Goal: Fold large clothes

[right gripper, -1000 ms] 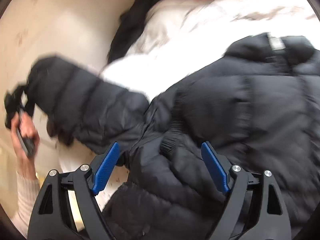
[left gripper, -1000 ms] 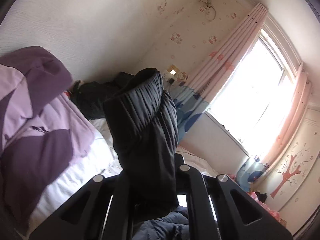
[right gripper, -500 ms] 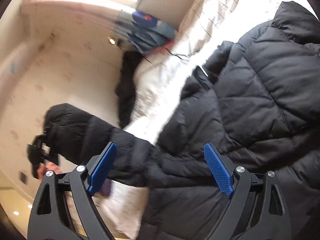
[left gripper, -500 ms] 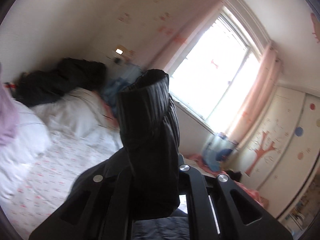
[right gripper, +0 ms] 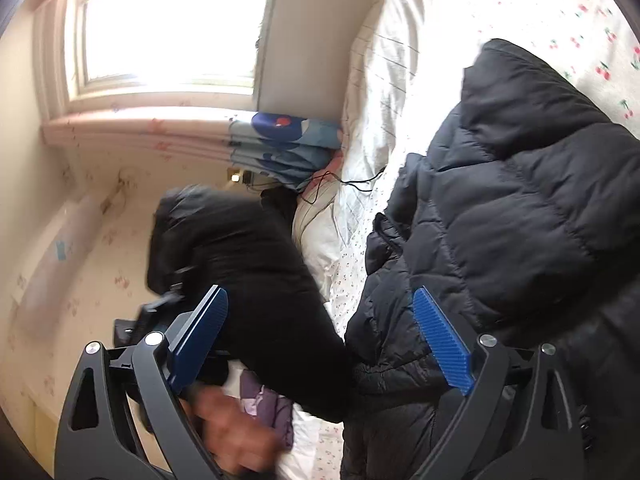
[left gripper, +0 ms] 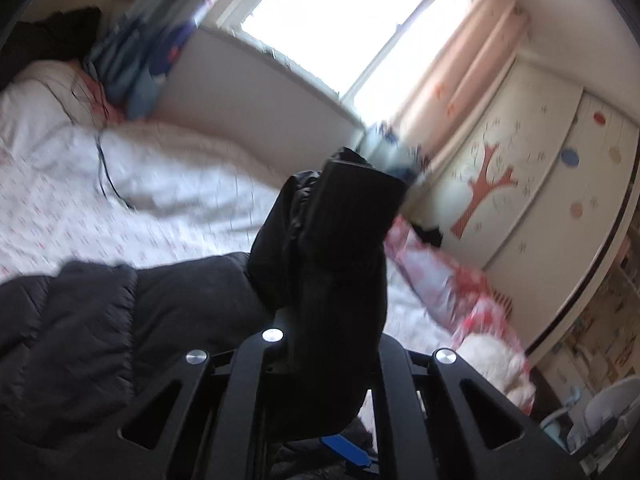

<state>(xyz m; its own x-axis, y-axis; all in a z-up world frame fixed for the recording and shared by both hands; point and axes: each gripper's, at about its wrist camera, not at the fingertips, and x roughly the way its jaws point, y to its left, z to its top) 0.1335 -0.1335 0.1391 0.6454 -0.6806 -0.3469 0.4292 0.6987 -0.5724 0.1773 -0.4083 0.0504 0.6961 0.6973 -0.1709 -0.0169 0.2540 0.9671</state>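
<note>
A black puffer jacket (right gripper: 520, 208) lies spread on the bed. My left gripper (left gripper: 320, 340) is shut on the jacket's sleeve (left gripper: 340, 248), which sticks up between its fingers and hides the pads. The jacket body (left gripper: 100, 320) lies to the lower left in the left wrist view. In the right wrist view the lifted sleeve (right gripper: 248, 280) hangs at the left with the left gripper and hand behind it. My right gripper (right gripper: 320, 336) is open and empty, its blue pads (right gripper: 440, 340) over the jacket's edge.
The bed (left gripper: 80, 200) has a white cherry-print sheet and a white pillow (right gripper: 384, 80). A black cable (left gripper: 108, 176) lies on it. A window (left gripper: 340, 20) with pink curtains and a painted wardrobe (left gripper: 540, 200) stand beyond. A purple garment (right gripper: 268, 404) lies below the sleeve.
My left gripper has swung the sleeve from the wall side towards the window and down over the jacket body. The right gripper's view has turned and stays open over the jacket.
</note>
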